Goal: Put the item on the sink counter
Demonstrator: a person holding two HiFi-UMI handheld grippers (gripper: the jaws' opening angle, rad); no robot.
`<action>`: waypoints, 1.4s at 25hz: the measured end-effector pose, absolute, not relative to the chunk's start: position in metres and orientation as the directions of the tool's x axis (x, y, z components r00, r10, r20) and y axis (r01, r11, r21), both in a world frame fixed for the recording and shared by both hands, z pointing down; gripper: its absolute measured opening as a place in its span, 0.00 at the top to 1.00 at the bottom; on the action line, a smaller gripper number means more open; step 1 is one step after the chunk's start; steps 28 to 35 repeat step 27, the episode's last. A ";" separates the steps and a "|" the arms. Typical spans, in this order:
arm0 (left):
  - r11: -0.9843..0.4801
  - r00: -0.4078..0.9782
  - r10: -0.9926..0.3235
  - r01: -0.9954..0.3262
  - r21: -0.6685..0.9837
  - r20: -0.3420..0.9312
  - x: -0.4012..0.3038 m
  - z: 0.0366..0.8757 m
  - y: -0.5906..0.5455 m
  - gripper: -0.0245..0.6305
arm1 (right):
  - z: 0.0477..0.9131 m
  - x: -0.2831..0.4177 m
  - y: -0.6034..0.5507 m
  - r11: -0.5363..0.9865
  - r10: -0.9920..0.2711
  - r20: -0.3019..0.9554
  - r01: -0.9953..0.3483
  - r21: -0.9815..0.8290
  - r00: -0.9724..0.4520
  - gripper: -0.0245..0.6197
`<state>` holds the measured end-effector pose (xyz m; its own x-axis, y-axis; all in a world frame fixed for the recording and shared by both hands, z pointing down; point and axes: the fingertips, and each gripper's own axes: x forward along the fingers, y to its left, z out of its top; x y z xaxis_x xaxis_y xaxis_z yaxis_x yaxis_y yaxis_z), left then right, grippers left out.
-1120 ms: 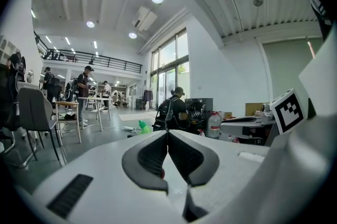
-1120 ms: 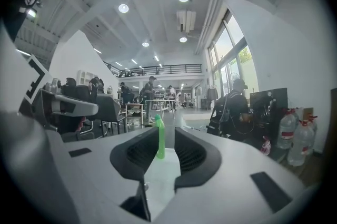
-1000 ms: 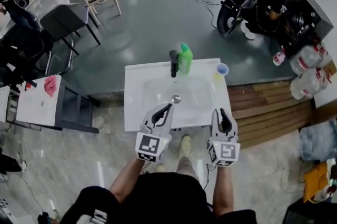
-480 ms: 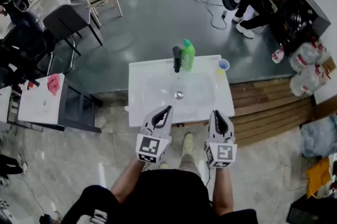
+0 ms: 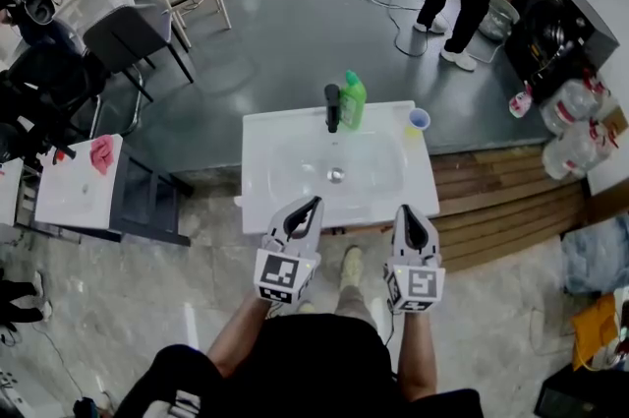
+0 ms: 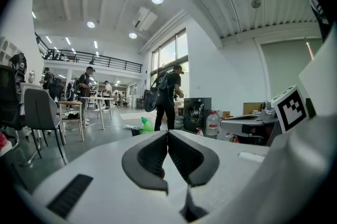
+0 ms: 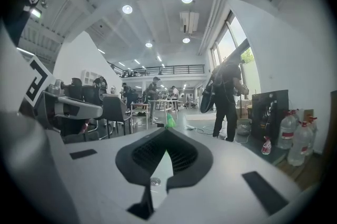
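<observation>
L claw (image 5: 311,204) & R claw (image 5: 407,209), 2 in all, both shut tight w/ nothing in them, hang just short of the white sink tabletop (image 5: 265,195). 1 drain (image 5: 336,175) mid-basin. On the far edge: 1 black faucet (image 5: 332,106), 1 green bottle (image 5: 353,100) just beside it, 1 small cup (image 5: 418,120) at the right corner.

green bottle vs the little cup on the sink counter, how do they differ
The green bottle is tall and bright green, while the cup is short and pale blue. The green bottle stands right beside the black faucet at the back middle, and the cup sits alone at the back right corner. Both stand upright on the white sink counter.
</observation>
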<state>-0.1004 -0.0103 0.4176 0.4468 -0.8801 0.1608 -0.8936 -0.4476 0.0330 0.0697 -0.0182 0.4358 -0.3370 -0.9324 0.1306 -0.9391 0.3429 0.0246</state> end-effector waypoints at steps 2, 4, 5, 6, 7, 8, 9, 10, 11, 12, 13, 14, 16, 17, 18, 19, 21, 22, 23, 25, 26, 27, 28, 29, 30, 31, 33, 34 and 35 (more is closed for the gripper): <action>-0.448 0.447 -0.880 -0.893 0.032 0.161 -0.099 0.417 -0.010 0.96 | 0.433 0.069 -0.019 0.344 -0.931 0.142 -0.938 0.031 -0.337 0.96; -0.447 0.446 -0.881 -0.894 0.031 0.160 -0.099 0.417 -0.010 0.96 | 0.432 0.070 -0.019 0.336 -0.932 0.157 -0.941 0.032 -0.328 0.96; -0.447 0.445 -0.881 -0.894 0.031 0.161 -0.098 0.416 -0.010 0.96 | 0.432 0.070 -0.019 0.336 -0.931 0.158 -0.941 0.032 -0.328 0.96; -0.446 0.444 -0.881 -0.895 0.032 0.164 -0.098 0.417 -0.010 0.96 | 0.432 0.070 -0.019 0.339 -0.931 0.154 -0.940 0.031 -0.331 0.96; -0.444 0.444 -0.880 -0.895 0.036 0.168 -0.098 0.418 -0.010 0.96 | 0.433 0.071 -0.019 0.344 -0.930 0.148 -0.938 0.031 -0.336 0.96; -0.443 0.443 -0.880 -0.896 0.038 0.171 -0.098 0.419 -0.009 0.96 | 0.434 0.071 -0.019 0.350 -0.929 0.142 -0.936 0.031 -0.342 0.96; -0.442 0.442 -0.881 -0.896 0.038 0.169 -0.098 0.419 -0.009 0.96 | 0.435 0.071 -0.019 0.353 -0.928 0.139 -0.935 0.031 -0.346 0.96; -0.442 0.441 -0.882 -0.896 0.036 0.164 -0.098 0.418 -0.009 0.96 | 0.436 0.070 -0.019 0.357 -0.927 0.136 -0.934 0.030 -0.350 0.96; -0.441 0.441 -0.883 -0.897 0.035 0.160 -0.098 0.417 -0.009 0.96 | 0.437 0.070 -0.018 0.364 -0.924 0.131 -0.931 0.028 -0.358 0.96; -0.440 0.440 -0.884 -0.897 0.034 0.158 -0.097 0.417 -0.009 0.96 | 0.438 0.069 -0.018 0.371 -0.922 0.127 -0.928 0.026 -0.365 0.96; -0.440 0.440 -0.884 -0.897 0.034 0.157 -0.097 0.416 -0.009 0.96 | 0.437 0.069 -0.017 0.373 -0.922 0.124 -0.927 0.026 -0.368 0.96; -0.440 0.440 -0.884 -0.897 0.035 0.155 -0.096 0.415 -0.009 0.96 | 0.436 0.070 -0.017 0.372 -0.922 0.125 -0.928 0.026 -0.366 0.96; -0.441 0.441 -0.884 -0.897 0.033 0.154 -0.094 0.415 -0.008 0.96 | 0.432 0.072 -0.017 0.359 -0.926 0.134 -0.933 0.029 -0.352 0.96; -0.442 0.441 -0.884 -0.896 0.033 0.155 -0.093 0.415 -0.008 0.96 | 0.430 0.073 -0.017 0.355 -0.927 0.137 -0.934 0.031 -0.348 0.96; -0.442 0.442 -0.883 -0.896 0.035 0.158 -0.092 0.416 -0.007 0.96 | 0.430 0.073 -0.017 0.357 -0.927 0.137 -0.934 0.032 -0.350 0.96; -0.442 0.442 -0.882 -0.896 0.038 0.164 -0.091 0.417 -0.006 0.96 | 0.431 0.072 -0.016 0.364 -0.925 0.134 -0.931 0.032 -0.357 0.96; -0.444 0.443 -0.881 -0.895 0.038 0.165 -0.090 0.417 -0.006 0.96 | 0.433 0.072 -0.016 0.372 -0.921 0.134 -0.928 0.031 -0.365 0.96; -0.444 0.444 -0.882 -0.895 0.036 0.161 -0.090 0.416 -0.007 0.96 | 0.433 0.073 -0.016 0.366 -0.923 0.141 -0.930 0.033 -0.358 0.96; -0.445 0.444 -0.882 -0.895 0.034 0.158 -0.089 0.416 -0.007 0.96 | 0.432 0.074 -0.016 0.360 -0.924 0.148 -0.932 0.033 -0.352 0.96; -0.445 0.444 -0.882 -0.895 0.034 0.158 -0.089 0.417 -0.007 0.96 | 0.433 0.075 -0.016 0.360 -0.925 0.145 -0.932 0.030 -0.352 0.96; -0.445 0.444 -0.882 -0.895 0.034 0.157 -0.088 0.417 -0.007 0.96 | 0.433 0.075 -0.016 0.361 -0.925 0.141 -0.932 0.030 -0.354 0.96; -0.445 0.444 -0.882 -0.895 0.035 0.157 -0.088 0.417 -0.007 0.96 | 0.433 0.076 -0.015 0.362 -0.925 0.137 -0.932 0.029 -0.355 0.96; -0.445 0.444 -0.882 -0.895 0.035 0.157 -0.088 0.417 -0.007 0.96 | 0.433 0.076 -0.015 0.362 -0.925 0.137 -0.932 0.029 -0.355 0.96; -0.445 0.444 -0.882 -0.895 0.035 0.157 -0.088 0.417 -0.007 0.96 | 0.433 0.076 -0.015 0.362 -0.925 0.137 -0.932 0.029 -0.355 0.96; -0.445 0.444 -0.882 -0.895 0.035 0.157 -0.088 0.417 -0.007 0.96 | 0.433 0.076 -0.015 0.362 -0.925 0.137 -0.932 0.029 -0.355 0.96; -0.445 0.444 -0.882 -0.895 0.035 0.157 -0.088 0.417 -0.007 0.96 | 0.433 0.076 -0.015 0.362 -0.925 0.137 -0.932 0.029 -0.355 0.96; -0.445 0.444 -0.882 -0.895 0.035 0.157 -0.088 0.417 -0.007 0.96 | 0.433 0.076 -0.015 0.362 -0.925 0.137 -0.932 0.029 -0.355 0.96; -0.445 0.444 -0.882 -0.895 0.035 0.157 -0.088 0.417 -0.007 0.96 | 0.433 0.076 -0.015 0.362 -0.925 0.137 -0.932 0.029 -0.355 0.96; -0.445 0.444 -0.882 -0.895 0.035 0.157 -0.088 0.417 -0.007 0.96 | 0.433 0.076 -0.015 0.362 -0.925 0.137 -0.932 0.029 -0.355 0.96</action>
